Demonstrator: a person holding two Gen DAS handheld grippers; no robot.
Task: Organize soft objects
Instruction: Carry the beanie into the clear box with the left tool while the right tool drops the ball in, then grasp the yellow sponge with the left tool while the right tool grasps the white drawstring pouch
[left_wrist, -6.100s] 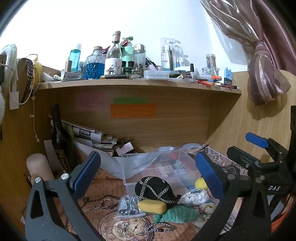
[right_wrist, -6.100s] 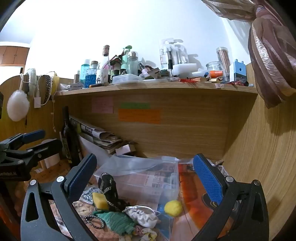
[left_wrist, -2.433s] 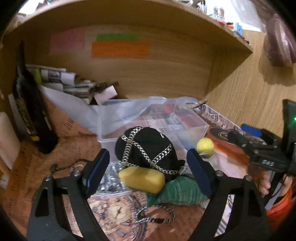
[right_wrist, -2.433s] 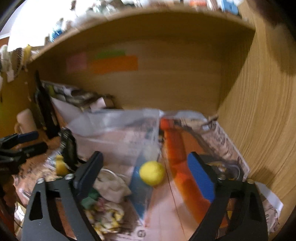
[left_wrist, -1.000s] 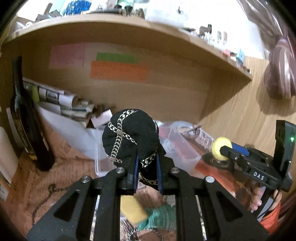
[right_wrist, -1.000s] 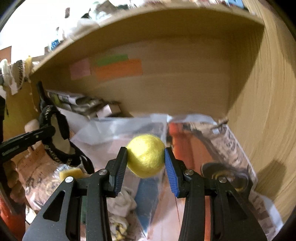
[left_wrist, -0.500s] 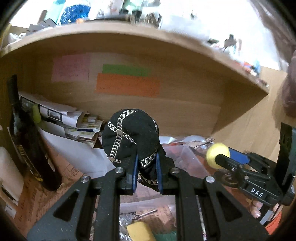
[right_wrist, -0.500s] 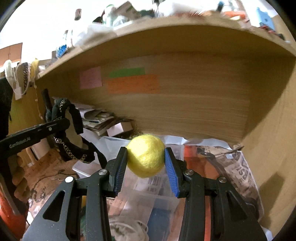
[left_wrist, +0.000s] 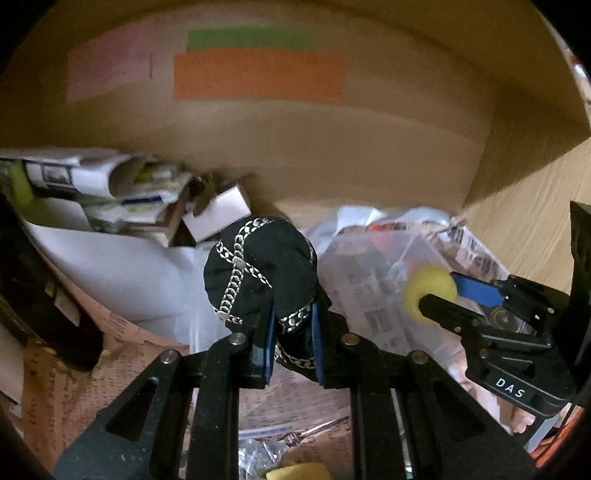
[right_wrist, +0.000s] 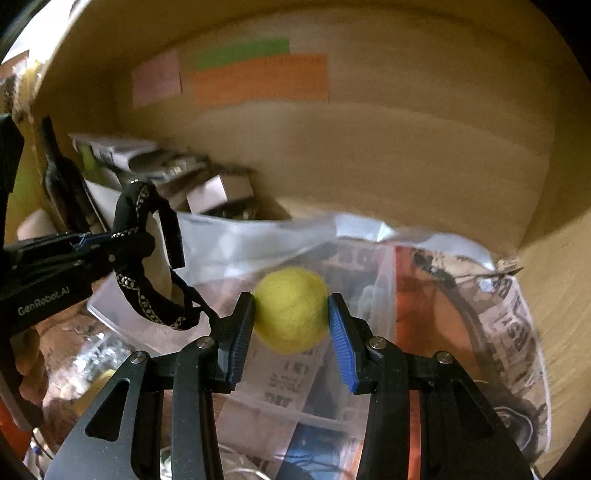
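While pinched, yellow ball (right_wrist: 291, 309) fills right gripper (right_wrist: 291, 334).

Colours and patterns: items on view

A black fabric piece (left_wrist: 258, 273) is showing crossed silver chain trim; a ball (right_wrist: 291, 309) is showing plain yellow felt; blue pads (right_wrist: 341, 345) are lining black gripper fingers; pink (left_wrist: 110, 66), green (left_wrist: 251, 38) and orange (left_wrist: 258, 75) notes are marking the far panel.

left hand-held gripper (left_wrist: 291, 338) clamping black chained pouch (left_wrist: 258, 269), right hand-held gripper (left_wrist: 436, 295) pinching yellow ball (left_wrist: 424, 291)
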